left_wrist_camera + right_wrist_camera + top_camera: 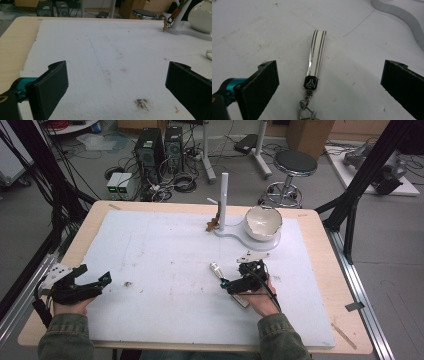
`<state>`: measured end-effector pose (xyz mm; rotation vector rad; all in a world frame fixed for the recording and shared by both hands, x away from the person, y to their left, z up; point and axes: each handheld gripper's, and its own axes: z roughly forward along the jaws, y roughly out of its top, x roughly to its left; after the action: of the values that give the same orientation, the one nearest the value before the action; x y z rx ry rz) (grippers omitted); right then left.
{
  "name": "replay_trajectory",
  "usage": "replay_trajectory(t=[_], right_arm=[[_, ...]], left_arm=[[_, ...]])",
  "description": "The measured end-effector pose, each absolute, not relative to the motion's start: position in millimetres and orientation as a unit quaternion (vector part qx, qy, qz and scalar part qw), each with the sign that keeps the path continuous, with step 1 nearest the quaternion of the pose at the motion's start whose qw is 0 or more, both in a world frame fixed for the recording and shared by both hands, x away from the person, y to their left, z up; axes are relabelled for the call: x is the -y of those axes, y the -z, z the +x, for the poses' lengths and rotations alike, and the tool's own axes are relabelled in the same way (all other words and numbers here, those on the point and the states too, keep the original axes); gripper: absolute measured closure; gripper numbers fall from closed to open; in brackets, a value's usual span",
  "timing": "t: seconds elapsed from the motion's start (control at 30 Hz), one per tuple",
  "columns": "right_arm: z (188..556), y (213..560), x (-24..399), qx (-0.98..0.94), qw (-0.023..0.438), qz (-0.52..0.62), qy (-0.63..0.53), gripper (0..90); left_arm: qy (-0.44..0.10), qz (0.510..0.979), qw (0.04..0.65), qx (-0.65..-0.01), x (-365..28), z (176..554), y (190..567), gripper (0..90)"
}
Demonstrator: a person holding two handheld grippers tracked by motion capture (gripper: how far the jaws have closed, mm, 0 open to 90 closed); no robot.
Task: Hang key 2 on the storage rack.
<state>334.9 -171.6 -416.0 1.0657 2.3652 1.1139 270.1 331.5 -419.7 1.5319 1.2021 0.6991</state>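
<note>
The right gripper (pixel 227 283) hovers over the white foam mat (pixel 165 255) in the right half of the table (pixel 320 227), jaws spread wide with nothing between the pads. In the right gripper view a key fob (pixel 317 57) lies flat on the mat between the open jaws, touching neither: a pale strap with dark stripes, a black metal clasp, and a ring at the near end. In the high view the fob (pixel 216 269) lies just beyond the gripper's tips. The left gripper (pixel 102 281) rests near the mat's left edge, well apart from the fob, jaws likewise wide and empty. At the far side stands a white stand (pixel 223 202) with a brown strap (pixel 214 223) hanging at its foot, beside a white bowl (pixel 263 222).
</note>
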Motion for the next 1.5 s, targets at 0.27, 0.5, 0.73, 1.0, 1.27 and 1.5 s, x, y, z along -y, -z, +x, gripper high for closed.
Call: replay_trajectory(t=[0.27, 0.5, 0.73, 1.0, 1.27, 1.5], right_arm=[[346, 417, 162, -0.837, 0.146, 0.377, -0.368, 0.5], [355, 414, 155, -0.845, 0.137, 0.374, -0.357, 0.5], [364, 411, 148, -0.853, 0.13, 0.369, -0.344, 0.5], [377, 413, 137, -0.866, 0.115, 0.371, -0.316, 0.9], [384, 416, 135, -0.866, 0.09, 0.385, -0.306, 13.2], [386, 421, 132, -0.873, 0.06, 0.38, -0.301, 24.5]], left_arm=[[-0.29, 0.635, 0.512, -0.5, -331, 271, 420, 5.0], [-0.292, 0.635, 0.512, -0.499, -332, 270, 420, 5.0], [-0.296, 0.628, 0.517, -0.501, -332, 269, 419, 5.0], [-0.295, 0.633, 0.514, -0.498, -331, 269, 419, 5.0], [-0.293, 0.634, 0.514, -0.498, -331, 269, 419, 5.0], [-0.293, 0.634, 0.514, -0.497, -331, 269, 419, 5.0]])
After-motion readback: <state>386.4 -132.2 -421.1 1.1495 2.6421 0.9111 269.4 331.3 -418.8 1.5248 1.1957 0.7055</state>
